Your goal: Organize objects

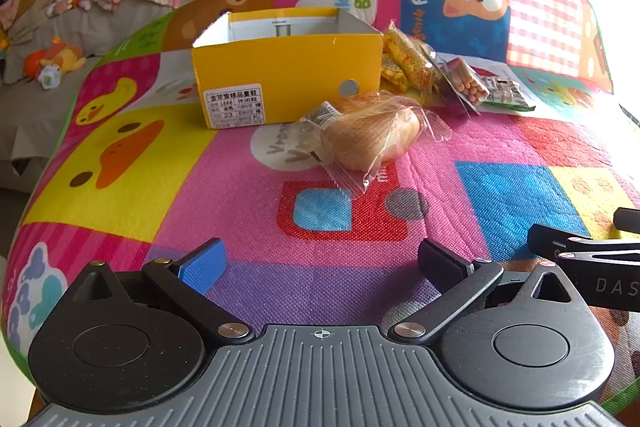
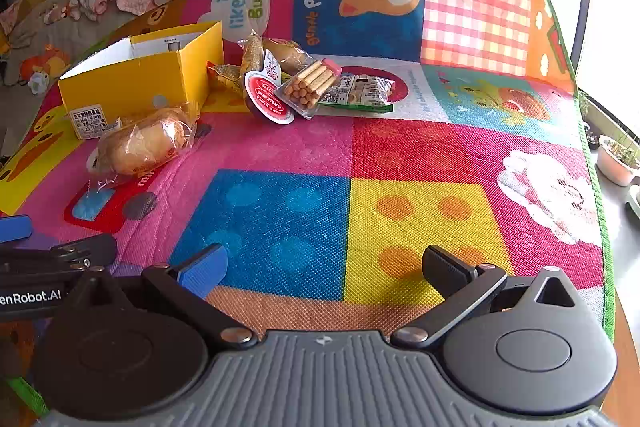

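A yellow open box (image 1: 288,75) (image 2: 140,79) stands on a colourful play mat (image 1: 340,259) (image 2: 360,163). A wrapped bread roll (image 1: 370,139) (image 2: 142,143) lies just in front of the box. To the box's right lies a heap of snacks: biscuit sticks (image 1: 468,85) (image 2: 312,83), a red-lidded cup (image 2: 268,101), noodle-snack packs (image 1: 404,61) (image 2: 252,55) and a green pack (image 1: 506,93) (image 2: 360,91). My left gripper (image 1: 322,263) is open and empty, near the mat's front, facing the bread. My right gripper (image 2: 324,267) is open and empty, to its right.
A grey sofa with clothes and soft toys (image 1: 56,63) (image 2: 40,71) lies beyond the mat on the left. The mat's green right edge (image 2: 600,227) borders a sill with a plant pot (image 2: 618,163). The right gripper's body (image 1: 588,255) sits close beside my left one.
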